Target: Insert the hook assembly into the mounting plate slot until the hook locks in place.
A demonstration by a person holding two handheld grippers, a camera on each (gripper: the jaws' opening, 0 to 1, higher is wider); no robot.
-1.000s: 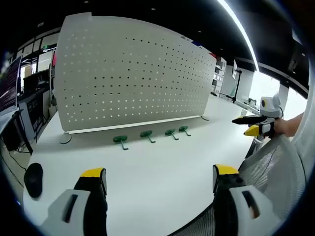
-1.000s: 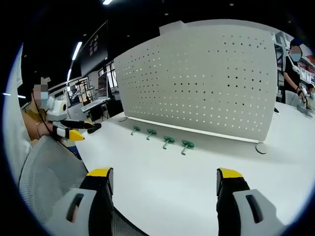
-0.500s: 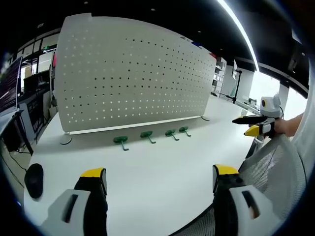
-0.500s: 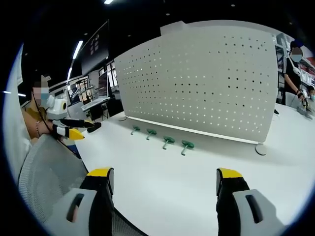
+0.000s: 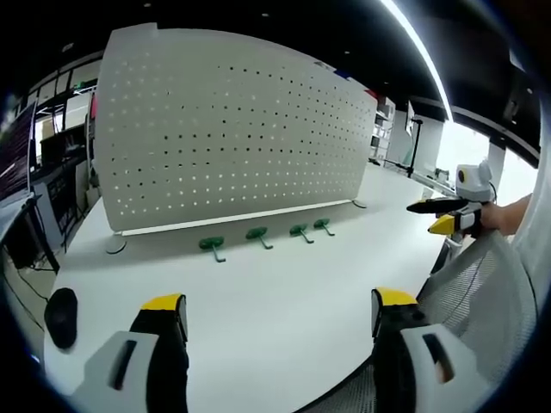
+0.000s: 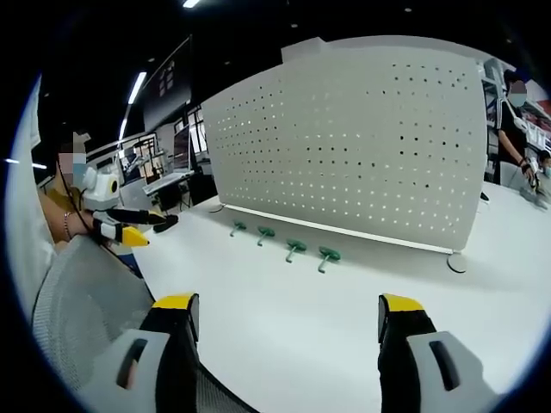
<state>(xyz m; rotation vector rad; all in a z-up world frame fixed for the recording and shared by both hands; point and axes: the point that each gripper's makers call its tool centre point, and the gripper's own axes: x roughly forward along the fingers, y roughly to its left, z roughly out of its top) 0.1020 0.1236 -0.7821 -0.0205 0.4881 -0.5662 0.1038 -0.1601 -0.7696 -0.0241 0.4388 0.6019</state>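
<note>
Ahead of your wide-open, empty left gripper, a mouse sits far left; four hooks lie in a row before the pegboard. Your right gripper gapes empty too. Nothing has moved since before.

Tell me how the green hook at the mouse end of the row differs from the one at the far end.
In the left gripper view, the green hook nearest the mouse looks larger than the hook at the other end, probably because it is closer to the camera. The mouse lies on its side of the table. Both are green, lie flat on the white table before the pegboard, untouched.
</note>
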